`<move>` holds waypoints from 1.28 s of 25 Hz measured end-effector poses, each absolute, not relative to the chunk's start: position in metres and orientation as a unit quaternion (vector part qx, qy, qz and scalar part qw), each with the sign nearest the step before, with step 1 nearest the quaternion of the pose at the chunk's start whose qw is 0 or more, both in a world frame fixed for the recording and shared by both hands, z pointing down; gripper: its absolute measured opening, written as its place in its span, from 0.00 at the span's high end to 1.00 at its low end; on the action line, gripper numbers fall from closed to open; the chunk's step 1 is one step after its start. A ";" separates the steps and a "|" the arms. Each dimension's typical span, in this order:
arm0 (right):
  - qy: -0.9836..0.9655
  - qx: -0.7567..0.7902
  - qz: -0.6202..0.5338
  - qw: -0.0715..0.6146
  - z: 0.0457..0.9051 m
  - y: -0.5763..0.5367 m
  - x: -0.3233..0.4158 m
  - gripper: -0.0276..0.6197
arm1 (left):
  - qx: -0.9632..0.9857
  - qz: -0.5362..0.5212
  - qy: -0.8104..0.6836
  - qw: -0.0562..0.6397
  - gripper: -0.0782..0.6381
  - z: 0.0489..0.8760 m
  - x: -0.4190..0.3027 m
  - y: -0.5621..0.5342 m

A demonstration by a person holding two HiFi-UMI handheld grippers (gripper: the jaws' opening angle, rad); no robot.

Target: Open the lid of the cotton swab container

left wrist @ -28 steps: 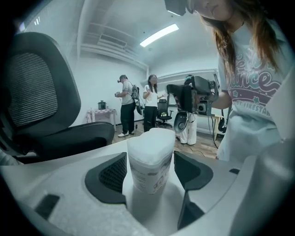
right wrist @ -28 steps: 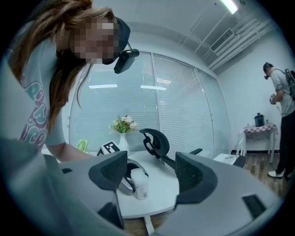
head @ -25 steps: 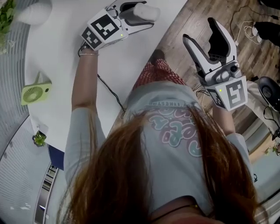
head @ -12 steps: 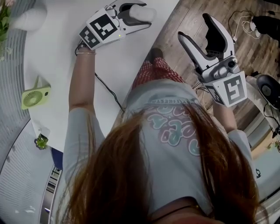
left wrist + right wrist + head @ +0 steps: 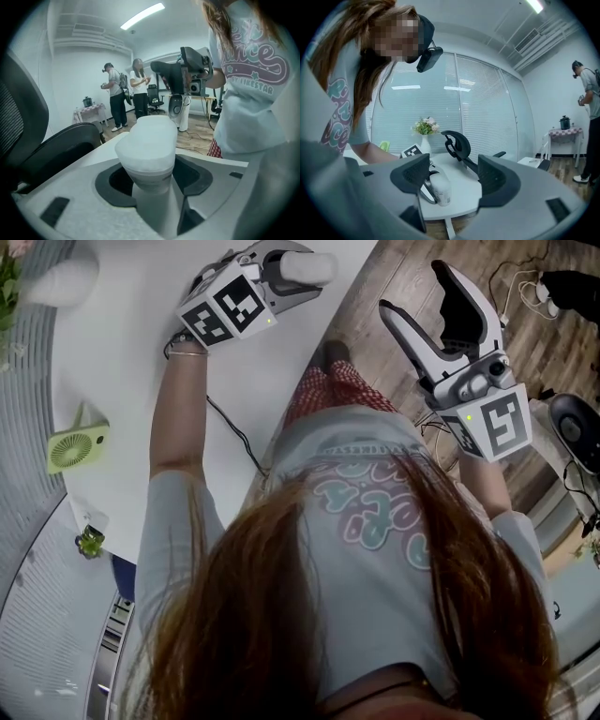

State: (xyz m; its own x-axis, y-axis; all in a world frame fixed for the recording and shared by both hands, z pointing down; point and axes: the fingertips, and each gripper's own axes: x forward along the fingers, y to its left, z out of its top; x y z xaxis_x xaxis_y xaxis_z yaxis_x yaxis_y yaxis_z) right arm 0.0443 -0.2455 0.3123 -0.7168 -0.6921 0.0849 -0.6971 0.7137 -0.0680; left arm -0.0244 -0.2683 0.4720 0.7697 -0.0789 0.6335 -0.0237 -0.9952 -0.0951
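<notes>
The cotton swab container [image 5: 307,268] is a frosted white tub with a wider lid, standing on the white table [image 5: 131,362] near its edge. My left gripper [image 5: 286,263] reaches down over it. Its jaws have just been closing and now the dark pads [image 5: 112,180] lie against both sides of the container [image 5: 147,140], below the lid. My right gripper [image 5: 417,292] hangs open and empty in the air over the wooden floor, off the table to the right. From the right gripper [image 5: 452,176] view the container [image 5: 440,187] shows farther off, with the left gripper around it.
A green fan [image 5: 77,446] lies at the table's left edge, and a black cable [image 5: 234,437] runs across the table. A white vase [image 5: 61,277] of flowers stands at the back left. A black office chair [image 5: 457,143] stands beyond the table. Two people [image 5: 124,96] stand far off.
The left gripper has rolled a little, its marker cube turning, and its jaws have drawn in on the container. The right gripper has stayed put.
</notes>
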 end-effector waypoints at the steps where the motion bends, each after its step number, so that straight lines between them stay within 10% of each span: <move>1: -0.925 0.376 0.047 0.024 0.311 -0.246 0.045 0.48 | -0.940 -0.338 0.029 0.042 0.57 0.472 -0.024 -0.268; 32: -0.937 0.347 0.025 0.021 0.295 -0.246 0.038 0.48 | -0.950 -0.309 0.013 0.038 0.62 0.444 -0.019 -0.252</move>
State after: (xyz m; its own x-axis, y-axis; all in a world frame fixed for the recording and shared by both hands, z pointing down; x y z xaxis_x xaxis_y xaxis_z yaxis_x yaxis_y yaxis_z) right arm 0.0377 -0.2459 0.2954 -0.7587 -0.6489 0.0573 -0.6510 0.7584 -0.0312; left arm -0.0192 -0.2517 0.4439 0.8092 -0.0481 0.5855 -0.0014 -0.9968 -0.0799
